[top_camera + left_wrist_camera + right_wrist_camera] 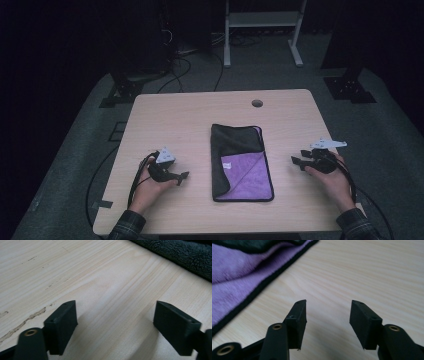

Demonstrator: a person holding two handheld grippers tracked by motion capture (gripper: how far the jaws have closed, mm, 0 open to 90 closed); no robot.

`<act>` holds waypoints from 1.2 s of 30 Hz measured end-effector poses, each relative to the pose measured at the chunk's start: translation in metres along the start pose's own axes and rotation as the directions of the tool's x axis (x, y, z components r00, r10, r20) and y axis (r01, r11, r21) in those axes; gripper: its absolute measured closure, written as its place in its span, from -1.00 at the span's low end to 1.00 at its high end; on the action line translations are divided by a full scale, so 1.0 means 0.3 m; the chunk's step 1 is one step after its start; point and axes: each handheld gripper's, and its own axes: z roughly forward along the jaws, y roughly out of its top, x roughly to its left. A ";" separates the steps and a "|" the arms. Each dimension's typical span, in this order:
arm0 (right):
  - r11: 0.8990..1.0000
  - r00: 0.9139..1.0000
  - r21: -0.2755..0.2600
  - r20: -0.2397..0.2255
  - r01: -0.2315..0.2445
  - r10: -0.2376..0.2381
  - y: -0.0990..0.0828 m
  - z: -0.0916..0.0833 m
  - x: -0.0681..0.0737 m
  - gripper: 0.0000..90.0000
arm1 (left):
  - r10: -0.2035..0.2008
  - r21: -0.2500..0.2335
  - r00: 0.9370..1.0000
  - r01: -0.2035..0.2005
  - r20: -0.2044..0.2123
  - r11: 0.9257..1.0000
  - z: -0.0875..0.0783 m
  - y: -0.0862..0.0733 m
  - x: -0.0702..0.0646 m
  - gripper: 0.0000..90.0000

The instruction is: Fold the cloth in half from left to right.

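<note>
While the pale wooden bench carries the purple-and-black microfibre towel already folded narrow at centre, further folds look pending. Left gripper at nine o'clock, right gripper at three, both gaping, empty.

You have no writing to read here. The small white tag sewn on the folded purple and dark grey microfibre cloth is too small to make out, and the pale wooden tabletop carries no label.
</note>
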 end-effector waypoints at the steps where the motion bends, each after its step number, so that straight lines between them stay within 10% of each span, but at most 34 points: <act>1: 1.000 1.000 -0.001 -0.023 0.007 -0.007 0.019 0.003 0.004 0.10 | 0.004 0.004 1.000 -0.004 0.004 1.000 0.000 0.000 0.002 -0.73; 18: 0.997 0.985 -0.046 -0.158 0.069 -0.075 0.234 0.096 0.062 0.28 | -0.005 0.040 1.000 0.005 -0.006 0.999 0.013 0.004 0.004 -1.00; 36: 0.997 0.984 -0.037 -0.160 0.069 -0.074 0.388 0.356 0.078 0.37 | -0.006 0.037 1.000 0.006 -0.007 0.999 0.014 0.004 0.004 -1.00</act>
